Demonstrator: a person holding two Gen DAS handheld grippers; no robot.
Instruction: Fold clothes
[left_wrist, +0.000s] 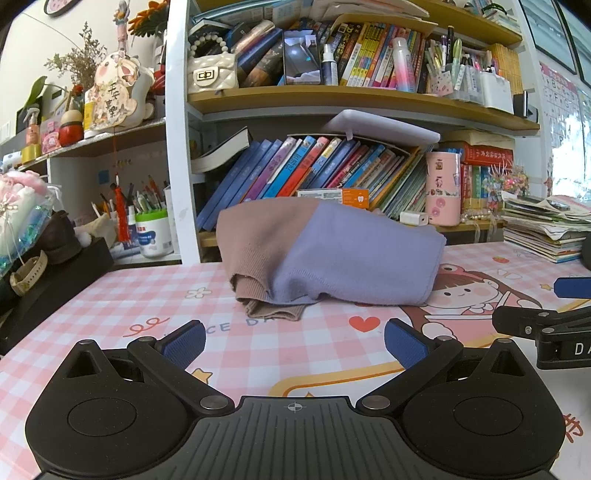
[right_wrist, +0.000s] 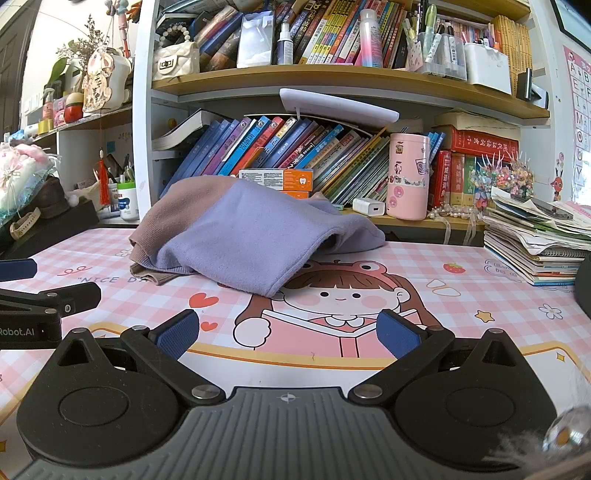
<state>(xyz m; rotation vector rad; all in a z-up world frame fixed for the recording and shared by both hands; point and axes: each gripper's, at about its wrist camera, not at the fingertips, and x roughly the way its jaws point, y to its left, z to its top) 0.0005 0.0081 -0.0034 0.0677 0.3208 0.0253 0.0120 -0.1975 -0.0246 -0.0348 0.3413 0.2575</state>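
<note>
Knit sweater (left_wrist: 328, 254) heaped before leaning books (left_wrist: 295, 166), seemingly folded; both jaws spread, empty.

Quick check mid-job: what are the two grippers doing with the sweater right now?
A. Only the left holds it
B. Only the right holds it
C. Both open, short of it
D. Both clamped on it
C: the left gripper and right gripper both stand open over the desk mat, with the purple-and-brown sweater lying untouched beyond them.

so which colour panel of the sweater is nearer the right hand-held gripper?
The lavender panel; the brown panel lies farther left. Right hand-held gripper is open.
</note>
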